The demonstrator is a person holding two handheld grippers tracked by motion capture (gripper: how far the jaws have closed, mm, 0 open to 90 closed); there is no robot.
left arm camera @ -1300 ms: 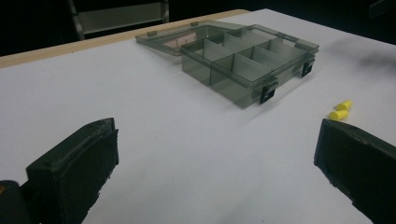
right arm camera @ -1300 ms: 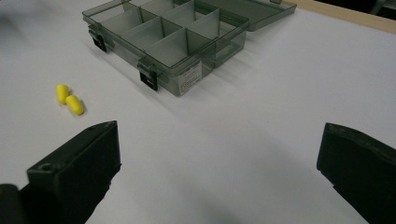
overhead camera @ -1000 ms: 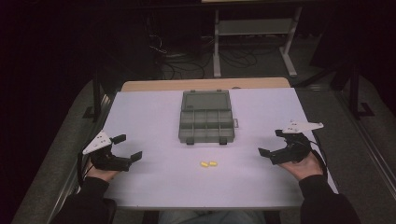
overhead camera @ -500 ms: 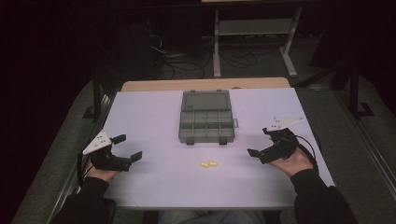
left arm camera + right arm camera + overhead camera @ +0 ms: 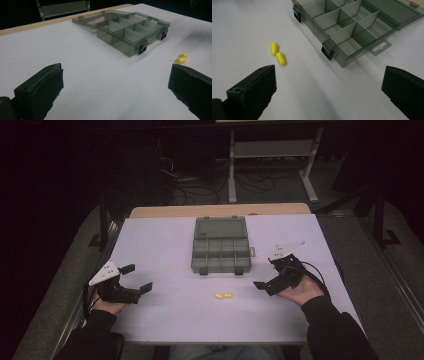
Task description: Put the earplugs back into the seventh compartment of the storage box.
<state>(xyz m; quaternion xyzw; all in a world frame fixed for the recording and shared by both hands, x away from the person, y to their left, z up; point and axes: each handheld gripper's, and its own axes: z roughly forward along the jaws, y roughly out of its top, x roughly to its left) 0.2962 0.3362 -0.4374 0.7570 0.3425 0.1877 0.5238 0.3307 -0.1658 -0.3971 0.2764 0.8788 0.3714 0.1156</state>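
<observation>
White counter point(image 5: 165, 245) with a strip of light wood along its far edge. At the counter's middle, toward the far side, a smoky-grey translucent plastic organiser box point(image 5: 220, 251) lies with its lid folded flat behind it; the tray is split by dividers into small compartments, two black latches on its near wall, a hang tab on its right end. No contents can be made out in the compartments seen from the gripper views. Two small yellow capsule-shaped pieces point(image 5: 223, 296) lie on the bare counter near the box's front, end to end and touching or almost so; the right gripper view shows them point(image 5: 278, 54) at a slight angle to each other. Left gripper point(image 5: 137, 278), black with a grey plate on top, held at the counter's near left, well apart from the box; jaws wide, nothing between them. Right gripper point(image 5: 266, 274) held at the near right, just beside the box's right front corner, pointing toward the yellow pieces; jaws wide, nothing gripped. Dark sleeves enter from the bottom edge.
</observation>
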